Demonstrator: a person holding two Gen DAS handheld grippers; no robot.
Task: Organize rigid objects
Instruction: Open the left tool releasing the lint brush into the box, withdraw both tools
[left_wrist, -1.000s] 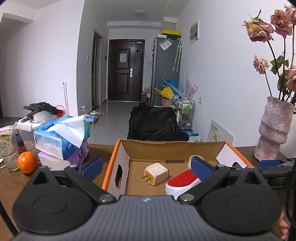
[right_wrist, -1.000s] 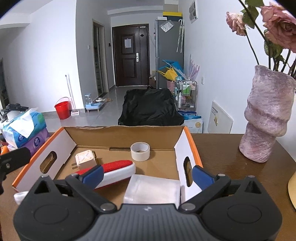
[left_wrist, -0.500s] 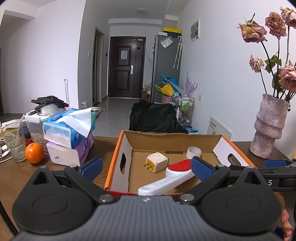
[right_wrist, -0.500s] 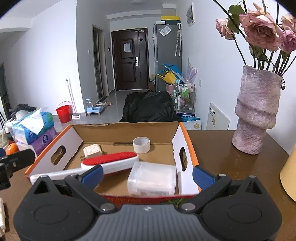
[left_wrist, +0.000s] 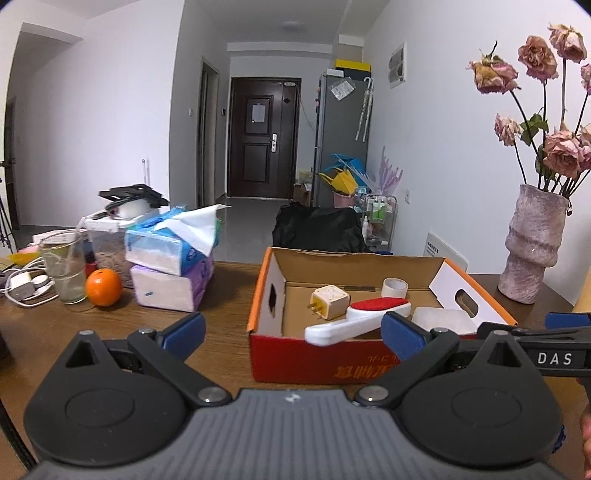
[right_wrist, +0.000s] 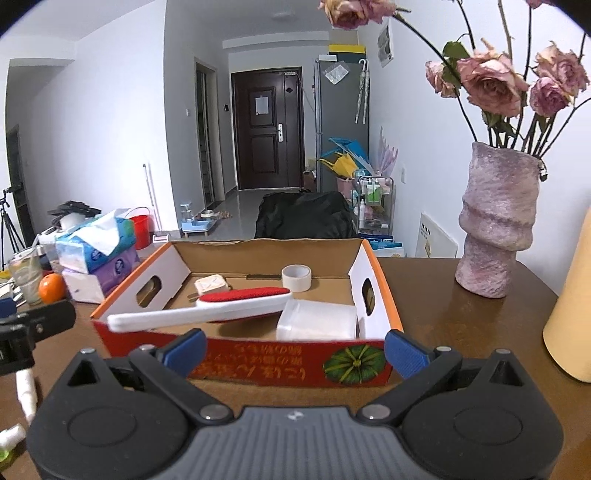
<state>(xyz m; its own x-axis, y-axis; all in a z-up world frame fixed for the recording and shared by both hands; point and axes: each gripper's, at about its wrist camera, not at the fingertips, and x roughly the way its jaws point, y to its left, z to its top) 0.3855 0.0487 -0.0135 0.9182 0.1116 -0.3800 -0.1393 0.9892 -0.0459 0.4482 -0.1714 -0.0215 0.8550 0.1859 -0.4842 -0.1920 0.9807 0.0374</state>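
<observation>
An open cardboard box (left_wrist: 317, 356) (right_wrist: 236, 356) with orange rims and a red front stands on the wooden table. Inside lie a red-and-white lint brush (left_wrist: 356, 317) (right_wrist: 221, 304) whose handle pokes over the front edge, a cream plug adapter (left_wrist: 330, 301) (right_wrist: 210, 285), a tape roll (left_wrist: 394, 287) (right_wrist: 296, 277) and a clear plastic container (left_wrist: 443, 319) (right_wrist: 317, 325). My left gripper (left_wrist: 291, 330) is open, in front of the box's left corner. My right gripper (right_wrist: 293, 349) is open, in front of the box, holding nothing.
Stacked tissue packs (left_wrist: 171, 264) (right_wrist: 98, 258), an orange (left_wrist: 103, 287) (right_wrist: 51, 288), a glass (left_wrist: 64, 269) and cables lie to the left. A purple vase (left_wrist: 532, 245) (right_wrist: 493, 221) with dried roses stands right of the box, beside a yellow object (right_wrist: 572, 317). White tubes (right_wrist: 26, 391) lie bottom left.
Both grippers have drawn back from the box, whose red front face is now in view. The lint brush stays inside, its handle over the front edge.
</observation>
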